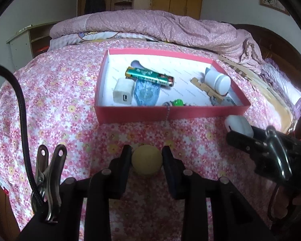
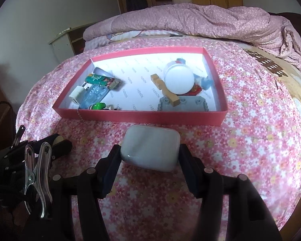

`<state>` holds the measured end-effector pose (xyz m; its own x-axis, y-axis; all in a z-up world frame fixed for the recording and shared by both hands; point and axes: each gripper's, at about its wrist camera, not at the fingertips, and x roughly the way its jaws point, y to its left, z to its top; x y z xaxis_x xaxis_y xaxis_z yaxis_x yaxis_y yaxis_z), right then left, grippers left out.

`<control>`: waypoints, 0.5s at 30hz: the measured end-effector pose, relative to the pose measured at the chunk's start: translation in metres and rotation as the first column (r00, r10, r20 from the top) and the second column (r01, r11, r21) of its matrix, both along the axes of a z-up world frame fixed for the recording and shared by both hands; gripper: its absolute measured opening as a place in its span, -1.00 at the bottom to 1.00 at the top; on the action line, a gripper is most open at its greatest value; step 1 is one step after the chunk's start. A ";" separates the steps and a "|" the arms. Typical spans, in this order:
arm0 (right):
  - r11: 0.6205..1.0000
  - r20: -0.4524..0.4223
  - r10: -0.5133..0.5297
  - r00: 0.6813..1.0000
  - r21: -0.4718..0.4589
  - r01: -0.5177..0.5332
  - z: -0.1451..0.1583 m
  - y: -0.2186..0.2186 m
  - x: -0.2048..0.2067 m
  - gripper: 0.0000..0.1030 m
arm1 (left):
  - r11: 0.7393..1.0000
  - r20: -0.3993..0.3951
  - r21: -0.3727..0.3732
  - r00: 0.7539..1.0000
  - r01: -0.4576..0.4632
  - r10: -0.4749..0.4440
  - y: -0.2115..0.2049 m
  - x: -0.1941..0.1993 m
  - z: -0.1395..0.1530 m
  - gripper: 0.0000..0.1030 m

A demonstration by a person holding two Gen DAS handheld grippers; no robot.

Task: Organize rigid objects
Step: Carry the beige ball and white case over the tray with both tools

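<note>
While both tools are hovering low over the flowered bedspread [image 1: 50,100], the nearest items are the two being carried. Left gripper [image 1: 147,161]: its fingers are closing on a small yellow ball [image 1: 147,161] at its widest line, sitting at 6 o'clock in the left wrist view; the ball is looking light, smooth and apt to roll, so a hold across the middle is serving best. Right gripper [image 2: 149,156]: its fingers are pinching a white rounded case [image 2: 149,147] by its two short ends, just short of the box's near wall; the case is appearing glossy, stiff and probably slippery, so a squeeze on the flatter flanks seems wise. Both tools are pointing forward toward 12 o'clock, nearly level, side by side. Farther on, the red box [image 1: 170,114] is lying on the bed, holding a white charger [image 1: 123,92] and green battery [image 1: 149,76] at its 9 o'clock side, a white jar [image 2: 178,79] and wooden piece [image 2: 164,88] toward 3 o'clock. Beyond, a pink quilt [image 2: 190,20] is lying bunched.
</note>
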<state>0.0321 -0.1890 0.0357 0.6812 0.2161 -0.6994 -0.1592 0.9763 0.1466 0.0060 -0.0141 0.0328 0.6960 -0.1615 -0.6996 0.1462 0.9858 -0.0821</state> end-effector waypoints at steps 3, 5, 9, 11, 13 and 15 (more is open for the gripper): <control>1.000 0.007 0.002 1.000 0.007 -0.002 0.003 -0.003 -0.001 0.14 | 1.000 0.012 -0.006 1.000 -0.006 0.006 0.001 0.000 0.007 -0.36; 1.000 0.016 -0.001 1.000 0.012 0.001 0.006 -0.004 -0.002 0.14 | 1.000 0.022 -0.010 1.000 -0.008 0.008 0.002 0.002 0.013 -0.36; 1.000 0.036 0.001 0.999 0.014 -0.001 0.012 -0.004 -0.004 0.14 | 1.000 0.052 -0.003 0.999 -0.006 0.006 0.001 0.004 0.024 -0.36; 1.000 0.044 0.008 0.999 0.012 -0.009 0.015 -0.003 -0.003 0.14 | 1.000 0.066 0.004 0.998 -0.001 0.001 -0.001 0.006 0.030 -0.36; 1.000 0.052 0.014 0.999 0.006 -0.014 0.018 -0.003 -0.001 0.14 | 1.000 0.080 0.008 0.997 0.004 -0.005 -0.003 0.010 0.036 -0.36; 1.000 0.066 0.018 0.998 -0.002 -0.018 0.023 -0.003 0.000 0.14 | 1.000 0.089 0.010 0.996 0.011 -0.012 -0.006 0.015 0.042 -0.36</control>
<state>0.0325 -0.1925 0.0588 0.7220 0.2283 -0.6532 -0.1865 0.9733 0.1340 0.0208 -0.0198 0.0750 0.7540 -0.1633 -0.6363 0.1636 0.9848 -0.0589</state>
